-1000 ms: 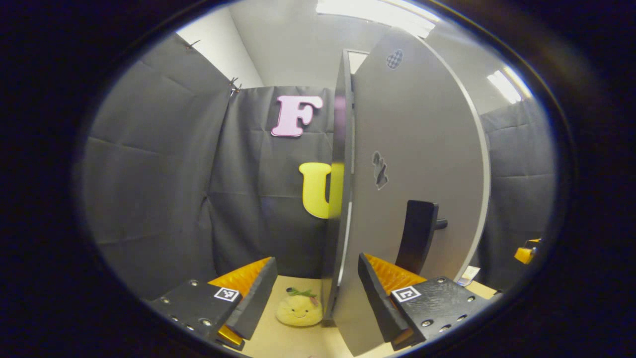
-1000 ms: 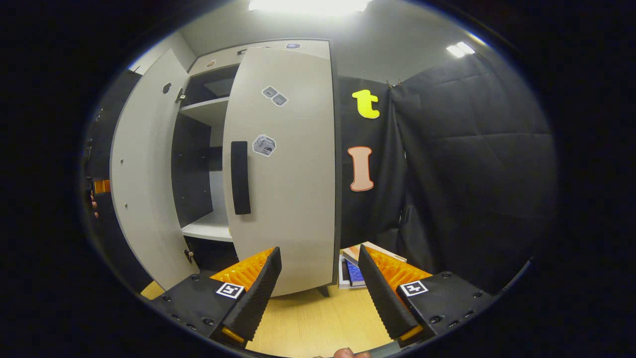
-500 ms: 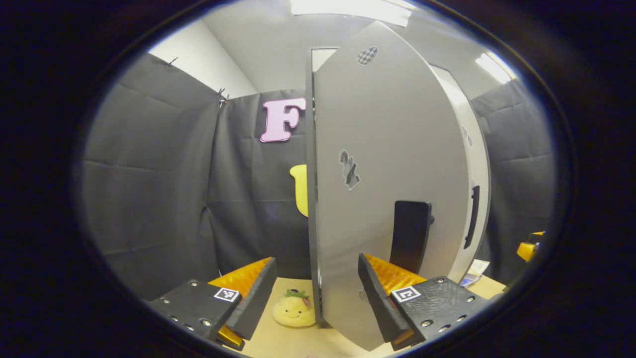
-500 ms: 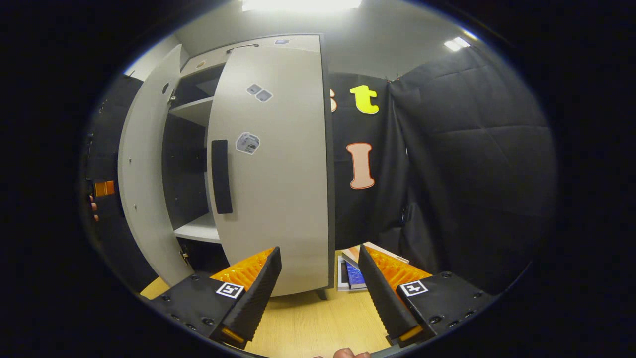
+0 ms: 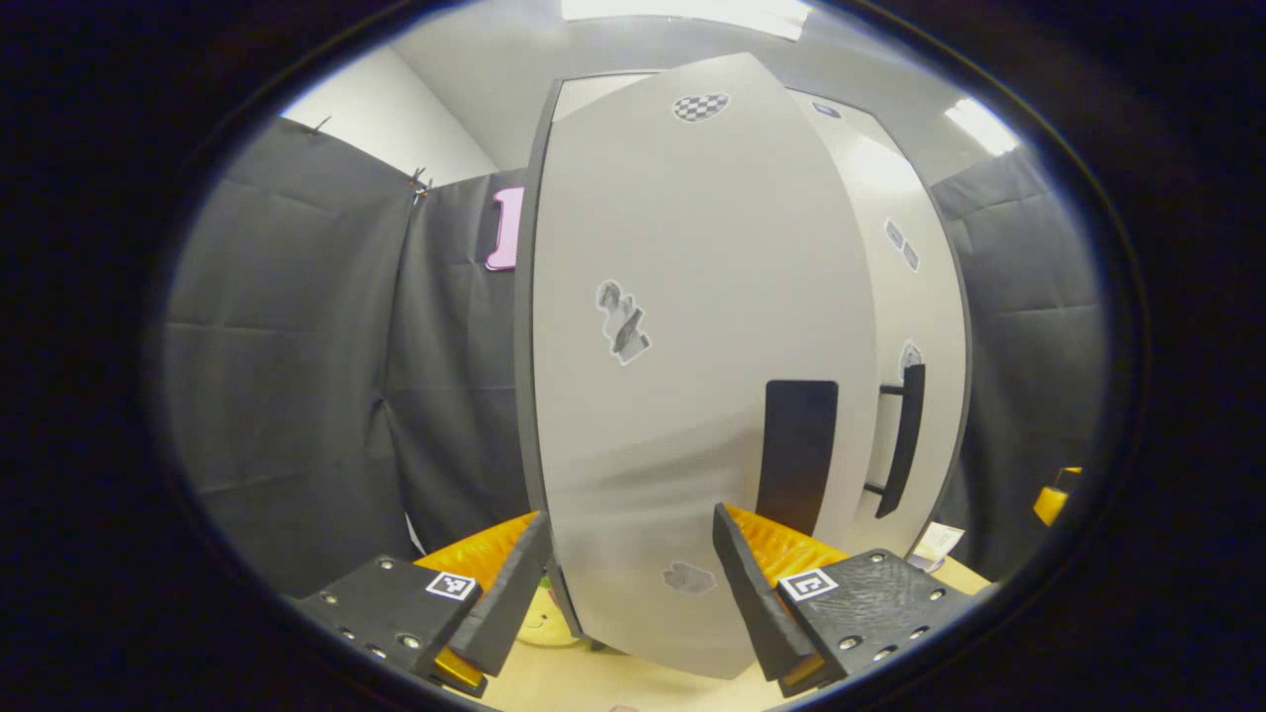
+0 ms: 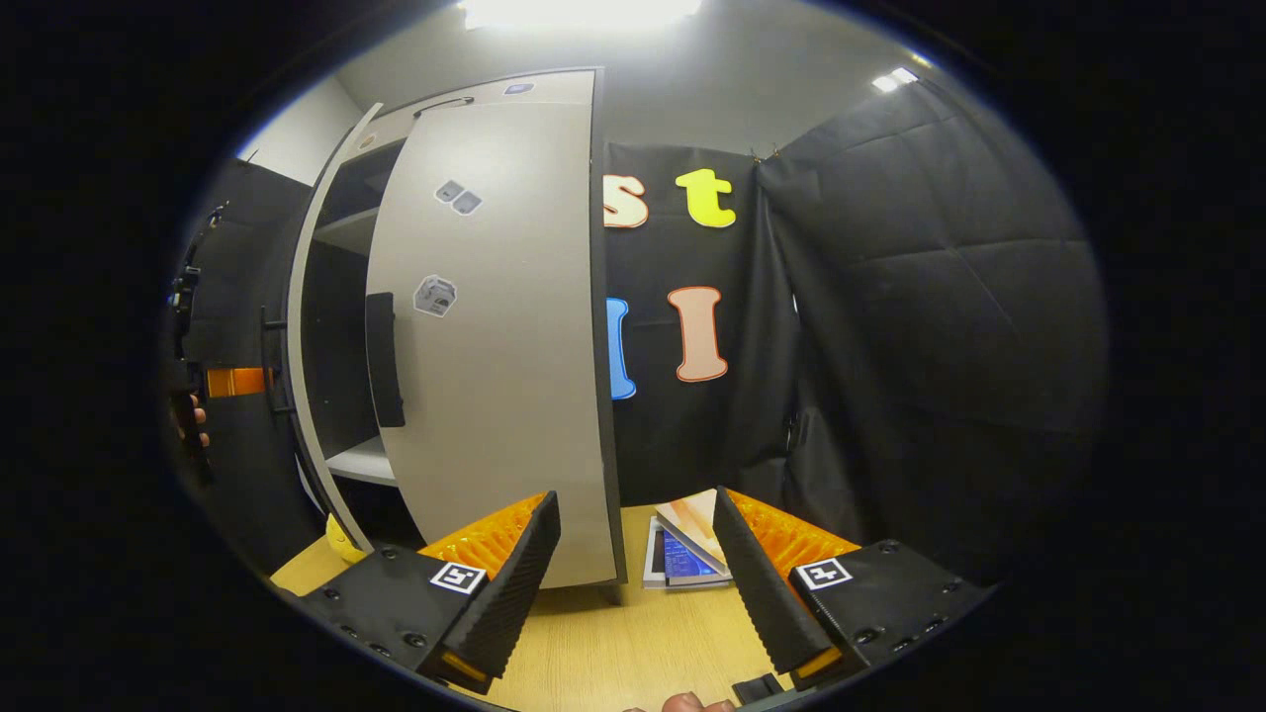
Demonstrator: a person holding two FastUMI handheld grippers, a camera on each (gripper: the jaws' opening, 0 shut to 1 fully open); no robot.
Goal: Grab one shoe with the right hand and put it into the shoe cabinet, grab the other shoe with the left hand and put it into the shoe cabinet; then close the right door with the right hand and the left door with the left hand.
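Note:
The grey shoe cabinet's left door (image 5: pixel 692 376) faces me close up in the left gripper view, with its black handle (image 5: pixel 796 455) low on the right. My left gripper (image 5: pixel 628 603) is open, its fingers standing just before the door's lower part. Beyond it hangs the right door (image 5: pixel 920 326) with its handle (image 5: pixel 905 440). In the right gripper view the right door (image 6: pixel 495 346) stands slightly ajar, and a narrow dark gap shows a white shelf (image 6: pixel 361 460). My right gripper (image 6: pixel 638 593) is open, a little off the door's lower right corner.
Books (image 6: pixel 682 549) lie on the pale wooden surface (image 6: pixel 613 643) right of the cabinet. A yellow plush toy (image 5: pixel 539 623) peeks out by the left door's bottom corner. A hand (image 6: pixel 193 420) holding the other gripper shows at the far left. Black cloth walls close in.
The left door has swung from edge-on to almost flat against the cabinet. The right door has also swung further in, narrowing the gap. Both grippers stayed open.

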